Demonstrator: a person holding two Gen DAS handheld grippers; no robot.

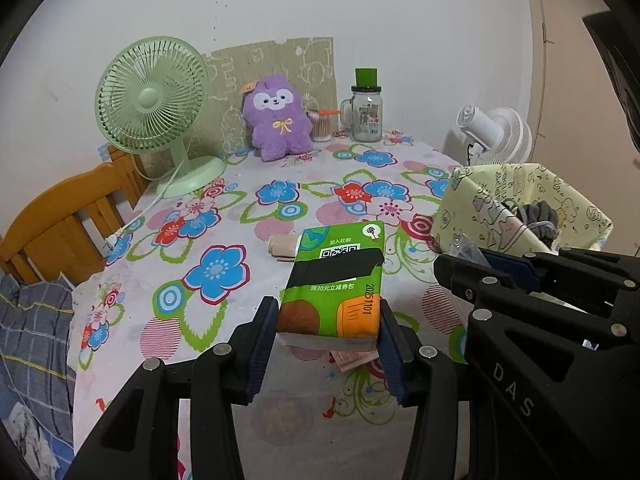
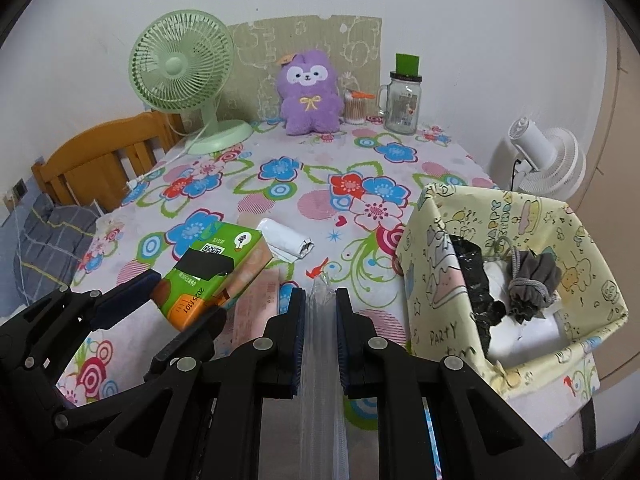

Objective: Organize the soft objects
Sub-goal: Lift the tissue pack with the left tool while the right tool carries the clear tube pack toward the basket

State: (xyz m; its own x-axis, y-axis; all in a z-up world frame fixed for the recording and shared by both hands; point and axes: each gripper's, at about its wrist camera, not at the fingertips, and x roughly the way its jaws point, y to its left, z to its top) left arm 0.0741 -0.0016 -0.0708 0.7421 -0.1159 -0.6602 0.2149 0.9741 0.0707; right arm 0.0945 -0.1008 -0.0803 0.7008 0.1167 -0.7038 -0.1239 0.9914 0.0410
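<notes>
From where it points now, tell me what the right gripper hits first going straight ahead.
Probably the white roll on the table, slightly left of the right gripper, which is shut on a clear plastic bag. Depth is unclear.

Green-and-orange tissue pack [image 1: 334, 284], purple plush [image 1: 279, 117], pale-green fan [image 1: 154, 98], counter cloth [image 1: 224, 240] flowered blue and red, yellow cartoon-print box [image 2: 516, 216] holding perhaps grey fabric.

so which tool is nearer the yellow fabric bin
Right. The right tool, shut on a clear plastic bag, sits just beside the yellow fabric bin. The left tool, gripping the green tissue pack, is farther left.
</notes>
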